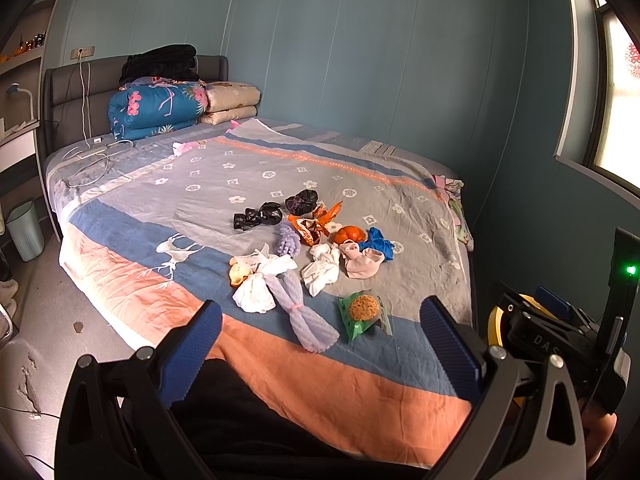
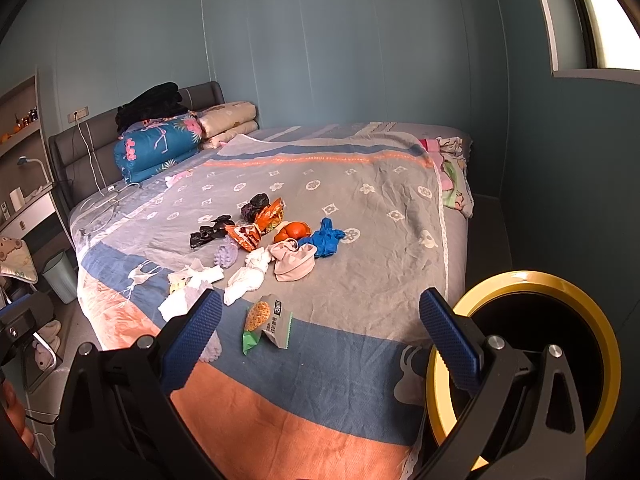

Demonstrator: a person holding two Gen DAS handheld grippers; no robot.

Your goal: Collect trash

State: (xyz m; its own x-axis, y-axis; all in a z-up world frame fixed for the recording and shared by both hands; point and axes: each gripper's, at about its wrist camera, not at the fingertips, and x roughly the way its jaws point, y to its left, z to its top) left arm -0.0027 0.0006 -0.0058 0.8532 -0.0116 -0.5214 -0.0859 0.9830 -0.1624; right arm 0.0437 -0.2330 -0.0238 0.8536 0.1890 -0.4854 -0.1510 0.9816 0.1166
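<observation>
Trash lies in a heap on the bed: a green snack packet nearest, purple foam netting, white tissues, a pink cloth, a blue glove, an orange fruit, orange wrappers and black bags. My left gripper hangs open above the bed's near edge, short of the packet. My right gripper is open too, beside the packet. A yellow-rimmed black bin stands at the bed's right corner.
Folded quilts and a black blanket sit at the headboard. White cables trail on the bed's far left. A pale green waste basket stands on the floor at left, near a desk. A window is on the right wall.
</observation>
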